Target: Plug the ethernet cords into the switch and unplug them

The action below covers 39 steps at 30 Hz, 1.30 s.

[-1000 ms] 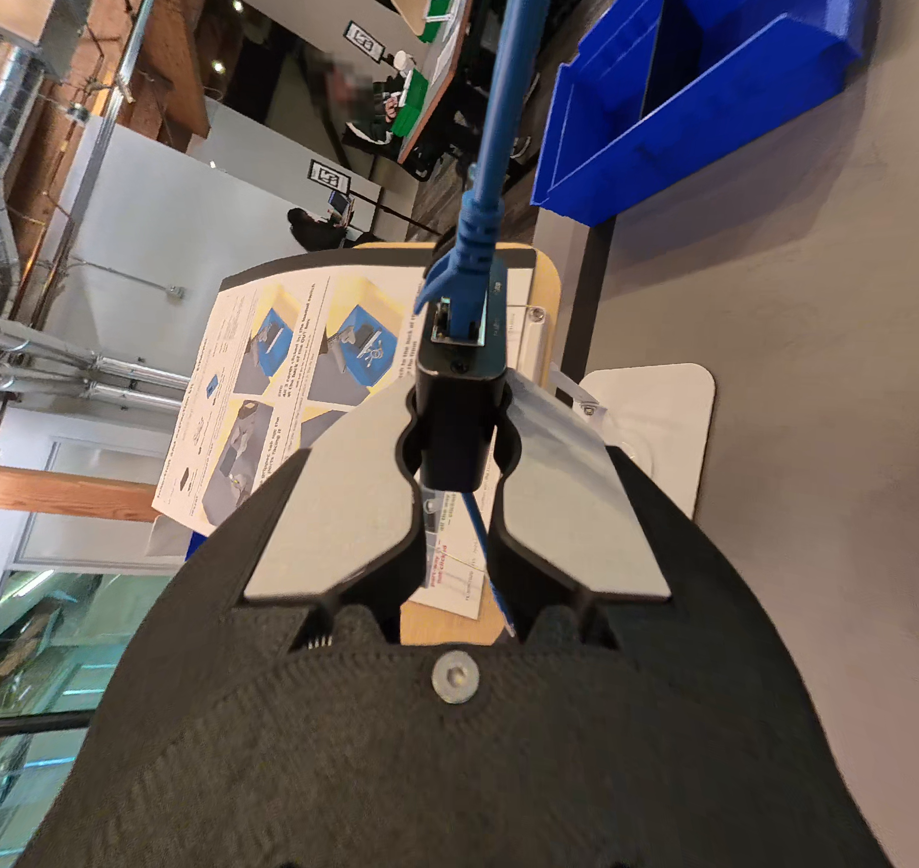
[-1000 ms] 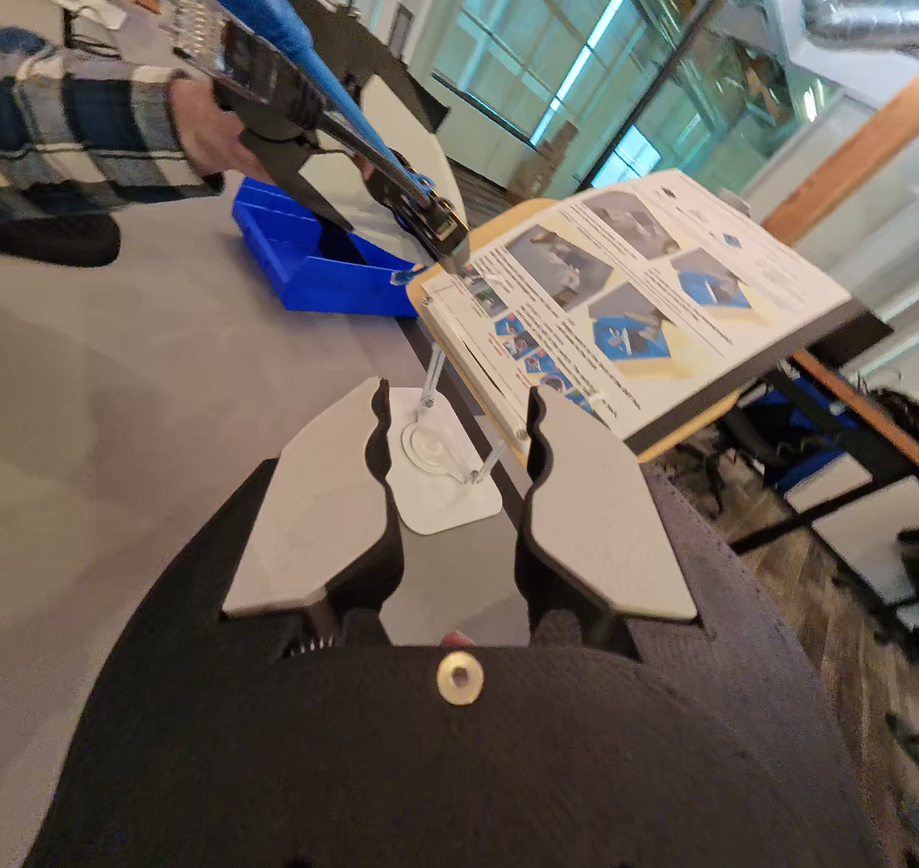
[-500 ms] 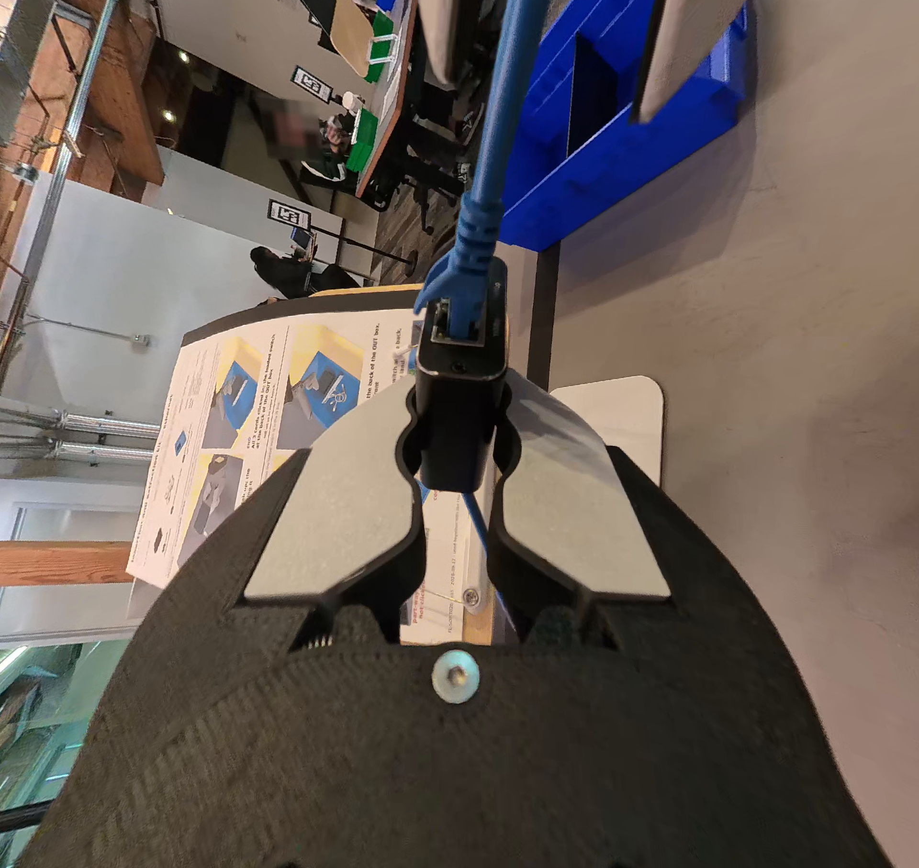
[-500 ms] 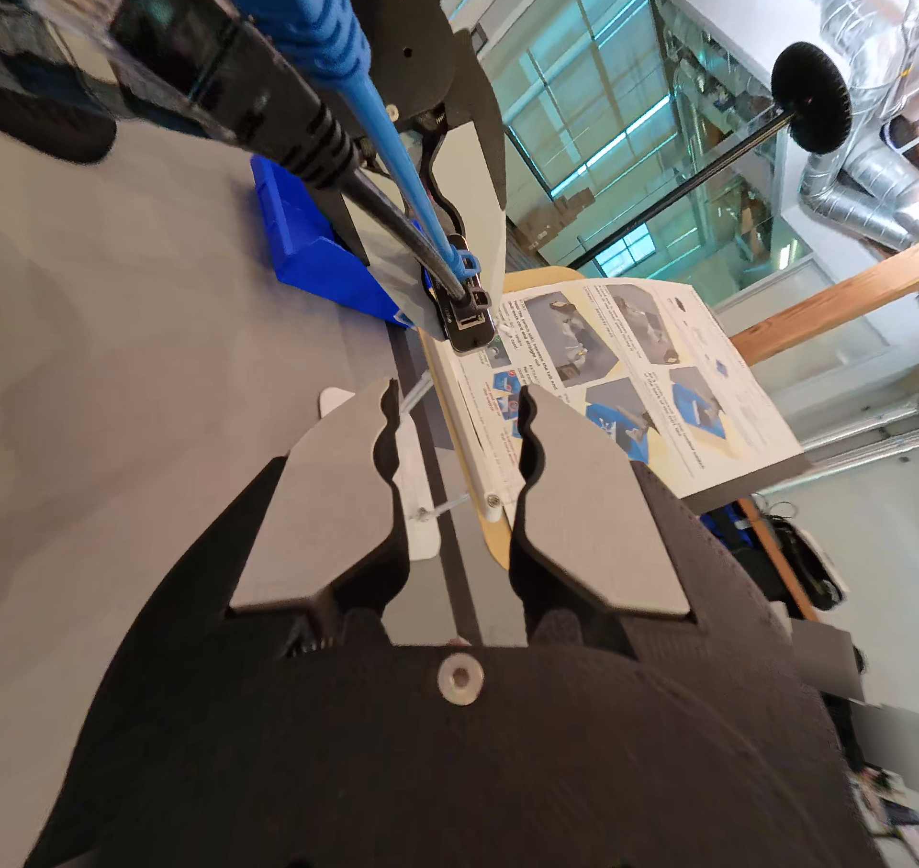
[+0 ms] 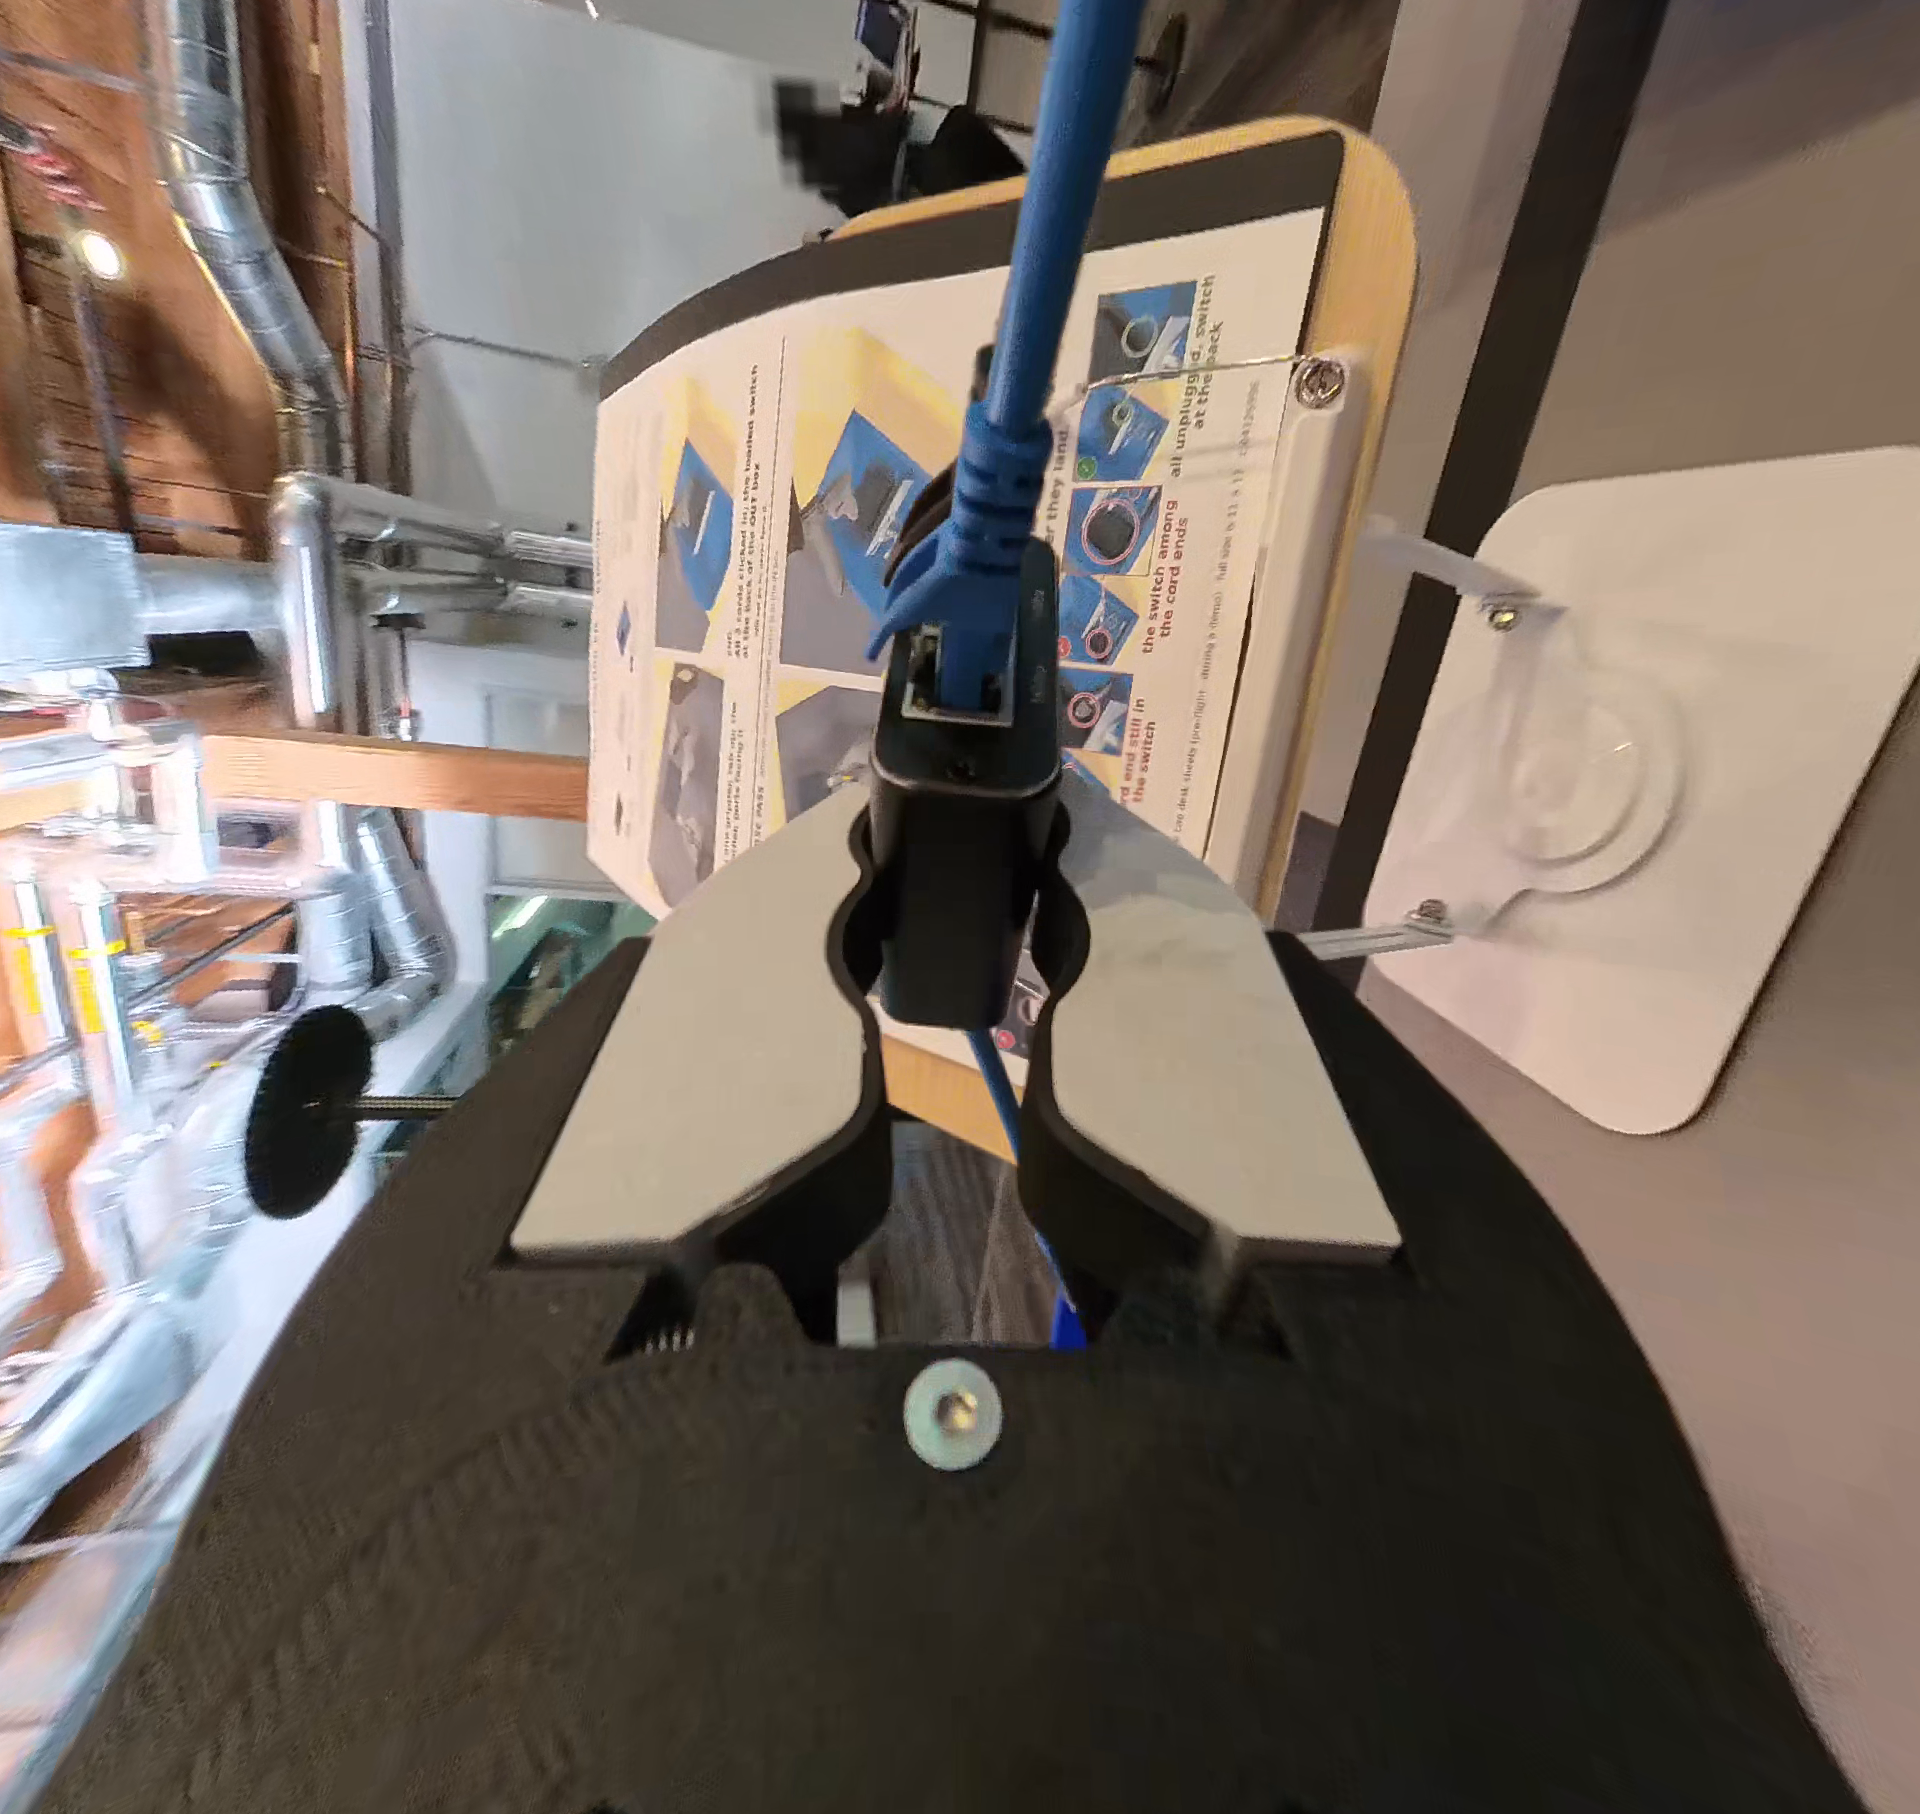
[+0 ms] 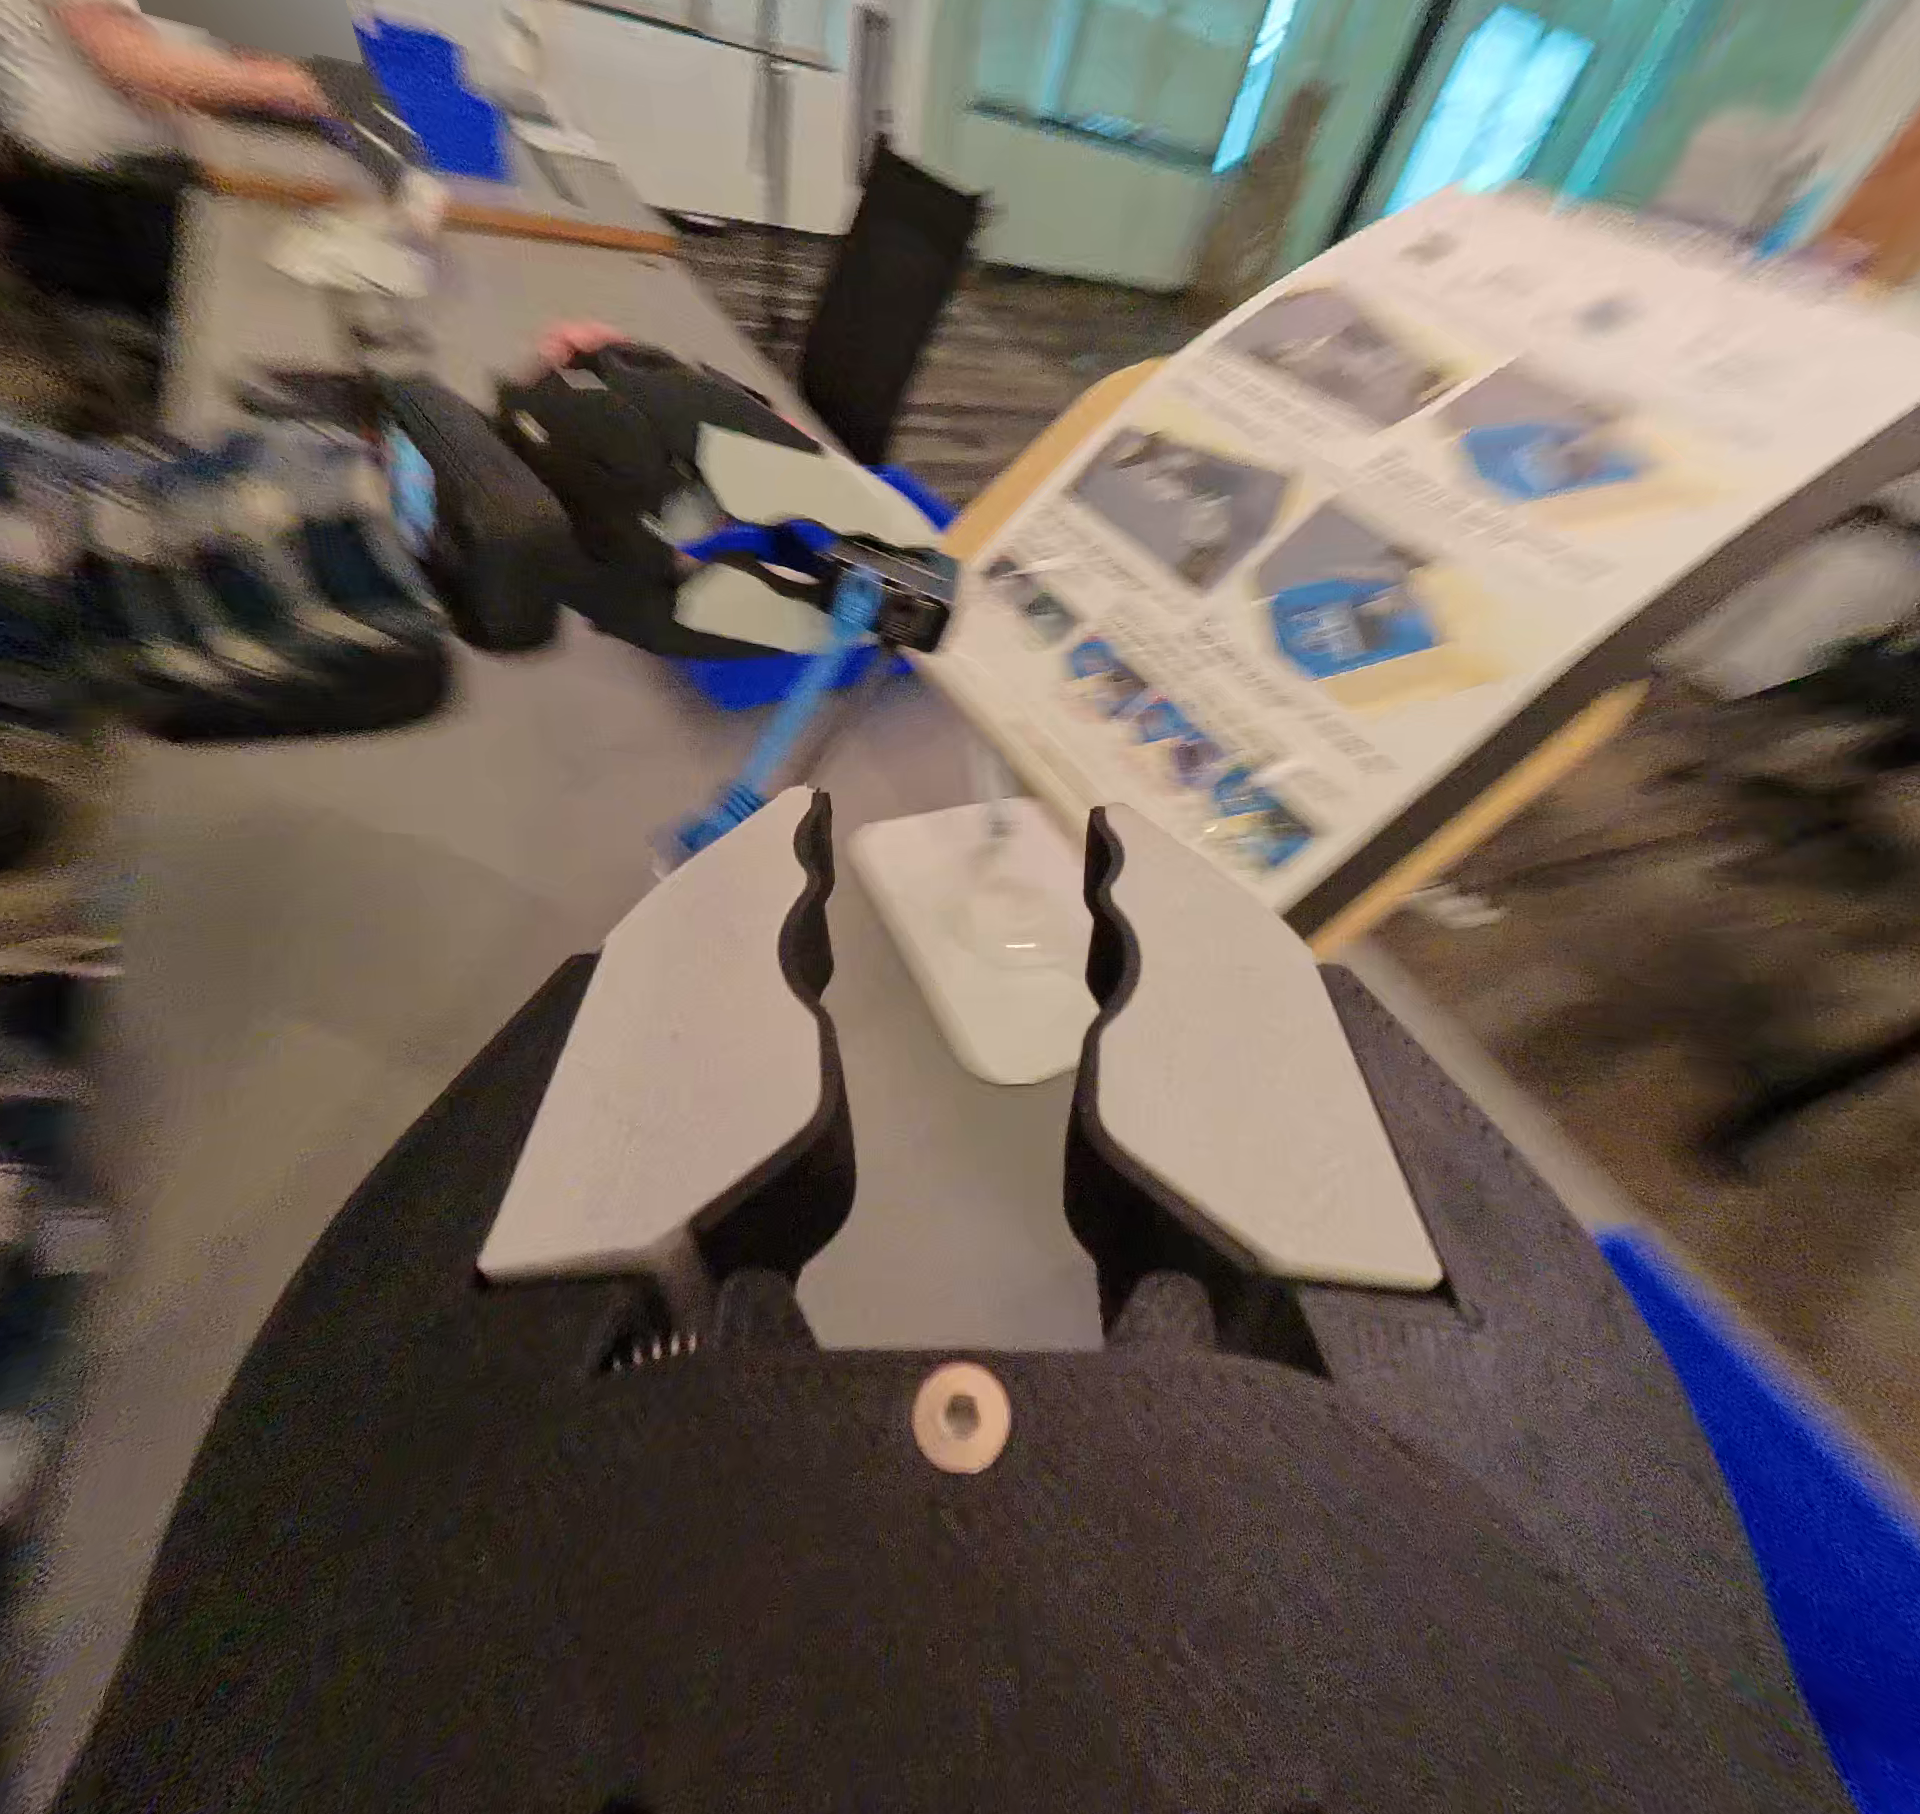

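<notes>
Left gripper point(image 5: 957, 891) is clamped on the black switch point(image 5: 961, 829), both pads pressed on its sides, the switch sticking out toward 12 o'clock. A blue cord point(image 5: 1049, 206) is plugged into the switch's end port and runs off at 12. Another blue strand passes under the switch toward 6. Beyond, at 12 to 1, a sheet point(image 5: 727, 538) on a tilted board; at 3, a white base point(image 5: 1621, 788) on the grey desk point(image 5: 1714, 206).

Right gripper point(image 6: 956, 834) has its jaws apart with nothing between them, over the desk. At 12, the white base. At 11, a loose blue plug point(image 6: 727, 814) hangs from the cord. Farther at 11, blurred, the left gripper with the switch point(image 6: 904, 585). Sheet at 1 to 2.
</notes>
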Motion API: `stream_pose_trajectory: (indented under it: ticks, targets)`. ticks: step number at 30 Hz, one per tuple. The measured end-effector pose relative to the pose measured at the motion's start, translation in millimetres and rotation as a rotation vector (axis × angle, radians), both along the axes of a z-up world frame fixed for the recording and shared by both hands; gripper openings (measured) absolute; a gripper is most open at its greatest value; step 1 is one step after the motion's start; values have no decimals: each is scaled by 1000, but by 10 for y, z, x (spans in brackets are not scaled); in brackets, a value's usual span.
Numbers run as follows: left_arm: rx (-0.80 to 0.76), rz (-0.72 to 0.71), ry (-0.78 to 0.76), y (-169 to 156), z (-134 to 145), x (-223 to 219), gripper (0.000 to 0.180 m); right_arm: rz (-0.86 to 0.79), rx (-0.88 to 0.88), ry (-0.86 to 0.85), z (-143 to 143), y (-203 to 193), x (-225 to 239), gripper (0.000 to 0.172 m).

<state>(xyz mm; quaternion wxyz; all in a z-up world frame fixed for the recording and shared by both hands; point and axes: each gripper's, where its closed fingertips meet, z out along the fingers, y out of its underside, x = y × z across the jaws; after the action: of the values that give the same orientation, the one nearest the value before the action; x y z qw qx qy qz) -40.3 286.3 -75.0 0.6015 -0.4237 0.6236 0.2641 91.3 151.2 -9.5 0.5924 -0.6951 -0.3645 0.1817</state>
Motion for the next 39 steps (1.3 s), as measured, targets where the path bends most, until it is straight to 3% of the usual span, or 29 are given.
stream_pose_trajectory:
  ticks: [3, 7, 11, 19, 28, 39]
  targets:
    - [91, 8, 25, -45, -26, 96, 24, 114, -262, 139, -124, 194, -244, 52]
    - [185, -52, 26, -235, -9, 238, 24, 261, -612, 298, -528, 404, -595, 60]
    - [253, -122, 38, -400, -19, 320, 25, 402, -783, 497, -683, 408, -835, 54]
    - [336, -193, 29, -476, -42, 363, 24, 499, -805, 670, -732, 336, -912, 18]
    - [371, -223, 43, -446, -118, 363, 24, 469, -768, 736, -829, 341, -932, 15]
    - [411, -289, 40, -513, 25, 314, 29, 544, -658, 882, -746, 275, -1008, 13]
